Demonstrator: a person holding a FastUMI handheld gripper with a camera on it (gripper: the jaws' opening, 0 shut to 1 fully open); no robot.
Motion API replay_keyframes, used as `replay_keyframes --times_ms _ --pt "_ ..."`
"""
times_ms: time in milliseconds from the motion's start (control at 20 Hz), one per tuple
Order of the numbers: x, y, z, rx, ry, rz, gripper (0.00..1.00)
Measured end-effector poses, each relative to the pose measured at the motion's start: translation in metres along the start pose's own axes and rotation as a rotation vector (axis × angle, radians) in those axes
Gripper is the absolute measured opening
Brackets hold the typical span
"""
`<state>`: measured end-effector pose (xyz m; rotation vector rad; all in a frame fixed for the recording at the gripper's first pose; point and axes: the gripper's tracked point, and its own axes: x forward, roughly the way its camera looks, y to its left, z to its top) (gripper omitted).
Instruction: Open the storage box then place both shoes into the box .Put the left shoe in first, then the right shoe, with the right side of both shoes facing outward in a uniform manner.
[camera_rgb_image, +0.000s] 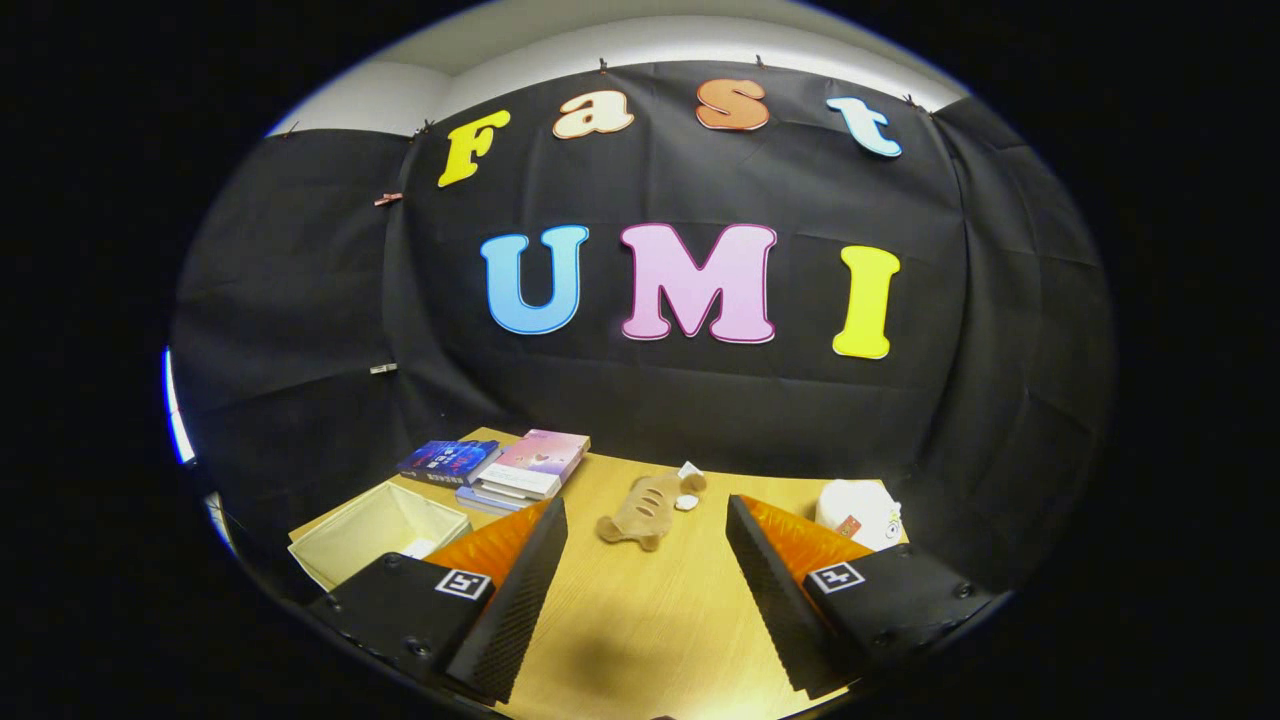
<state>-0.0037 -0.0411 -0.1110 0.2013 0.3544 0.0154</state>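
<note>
Far left on the wooden counter (640, 620): cream fabric storage box (375, 530), top open, inside looks pale with something small and white at the bottom, hard to make out. Its near corner is hidden behind the left finger. Beyond the box, toward the wall: a dark blue book (447, 461) lying flat, just beside a short stack of books (528, 470) with a pink cover on top; lower books in the stack only show as edges.

Hand-held gripper (645, 600) is open, fingers well apart, nothing between them but bare counter and a soft shadow. It hovers above the counter, touching nothing.

Beyond the gap between the fingers: a tan plush toy (640, 508) lying flat, with small white bits at its far end; shape is blurry, can't tell what animal.

Right, just past the right finger: a white rounded object (860, 512) with a small red tag and a cartoon face, lower part cut off by the finger. Could be a shoe, can't tell. No clear shoe shape made out.
</note>
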Motion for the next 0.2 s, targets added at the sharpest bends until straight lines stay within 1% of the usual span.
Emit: replay_keyframes --times_ms 200 --pt "-0.0060 0.0025 0.0040 0.003 0.002 0.018 0.99"
